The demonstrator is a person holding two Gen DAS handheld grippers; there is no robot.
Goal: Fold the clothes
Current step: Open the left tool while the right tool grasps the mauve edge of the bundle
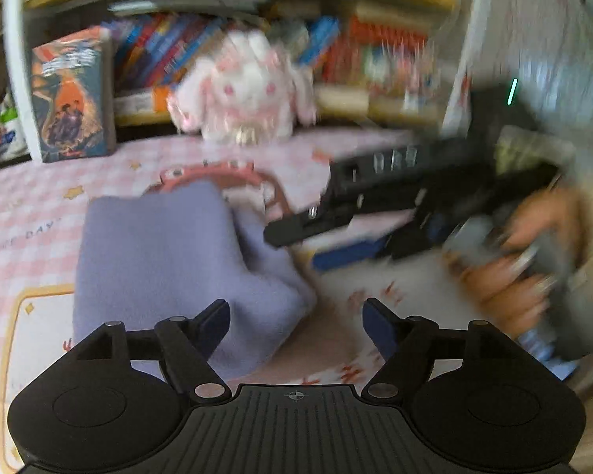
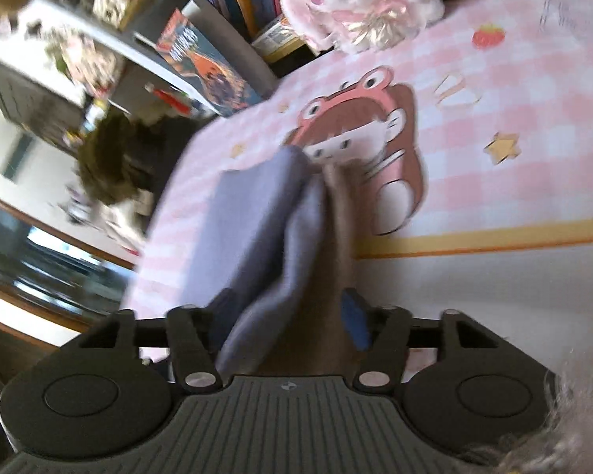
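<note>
Lavender garment (image 1: 166, 268) is lying at 11 o'clock from the wide, empty left hand-held gripper (image 1: 296, 316); right hand-held gripper (image 2: 288, 316) is gaping wide around its fold.

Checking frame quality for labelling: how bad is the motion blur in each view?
Left wrist view: right gripper and hand smeared, purple garment fairly crisp. Right wrist view: heavier smear, shelf streaked, garment edges soft; fisheye bending in both.

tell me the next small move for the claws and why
Probably close the left claw on the cloth's near edge: it is open beside that bunched edge, and the right claw, also open, has cloth between its fingers but no grip.
</note>
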